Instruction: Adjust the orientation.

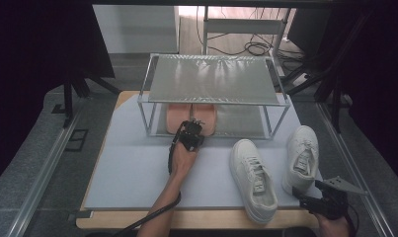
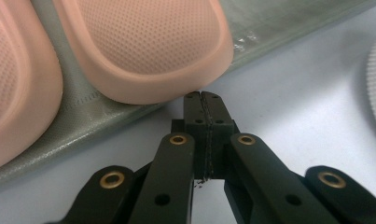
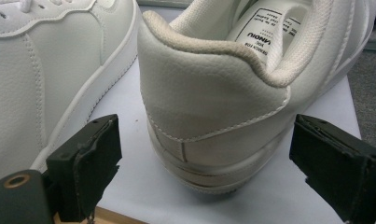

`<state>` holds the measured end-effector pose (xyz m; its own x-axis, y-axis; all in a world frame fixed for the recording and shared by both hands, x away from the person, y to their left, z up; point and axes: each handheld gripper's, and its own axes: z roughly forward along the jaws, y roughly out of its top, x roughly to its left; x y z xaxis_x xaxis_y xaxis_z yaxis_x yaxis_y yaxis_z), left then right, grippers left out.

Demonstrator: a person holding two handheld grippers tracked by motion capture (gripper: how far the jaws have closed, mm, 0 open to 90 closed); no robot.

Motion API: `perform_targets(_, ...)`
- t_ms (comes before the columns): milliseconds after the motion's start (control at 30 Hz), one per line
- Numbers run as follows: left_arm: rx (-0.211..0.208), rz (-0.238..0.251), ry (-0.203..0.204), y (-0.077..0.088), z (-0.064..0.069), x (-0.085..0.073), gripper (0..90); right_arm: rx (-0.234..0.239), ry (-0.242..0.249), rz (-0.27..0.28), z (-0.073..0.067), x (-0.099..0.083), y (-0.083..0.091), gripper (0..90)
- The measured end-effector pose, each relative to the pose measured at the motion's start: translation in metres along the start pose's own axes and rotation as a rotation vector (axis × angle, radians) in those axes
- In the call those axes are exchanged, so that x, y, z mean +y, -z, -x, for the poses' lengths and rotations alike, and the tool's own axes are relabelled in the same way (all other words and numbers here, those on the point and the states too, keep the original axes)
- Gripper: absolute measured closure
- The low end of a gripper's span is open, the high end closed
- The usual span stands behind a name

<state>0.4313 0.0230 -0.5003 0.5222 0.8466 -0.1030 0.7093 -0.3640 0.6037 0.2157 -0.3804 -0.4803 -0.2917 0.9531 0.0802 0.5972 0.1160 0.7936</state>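
The pink slippers already sat on the lower shelf of the rack, toward its left front corner, which suggests that part of the tidying was done. The left gripper was clenched and empty, its closed tips just at the heel of one slipper by the shelf's front edge; whether they touched it I could not tell.

The two white sneakers remained on the mat, so by my judgement about half the job was left. One sneaker lay near the front edge, the other sneaker by the right edge. The right gripper was released, its jaws spread wide on either side of the heel of the right-edge sneaker, apart from it.

An insole label carried upside-down print; only something like "NOINA" was legible, the smaller lines too fine to read.
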Motion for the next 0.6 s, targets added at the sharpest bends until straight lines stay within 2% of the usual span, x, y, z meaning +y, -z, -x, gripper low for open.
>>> perform_targets(67,0.0,-0.003,0.015,-0.002,-0.001,-0.001,89.7,0.0,0.0,-0.002,0.0,0.0,0.0,9.0)
perform_targets(233,-0.018,0.008,0.009,0.001,0.0,-0.008,89.6,-0.002,-0.005,0.001,0.001,-0.001,0.0,8.9)
perform_targets(367,-0.036,0.028,0.004,0.01,0.001,-0.01,88.8,-0.001,-0.002,-0.001,0.001,0.0,0.0,8.9)
perform_targets(600,-0.044,0.049,-0.028,0.032,0.004,-0.013,79.3,0.0,-0.002,-0.004,0.0,0.0,-0.001,8.9)
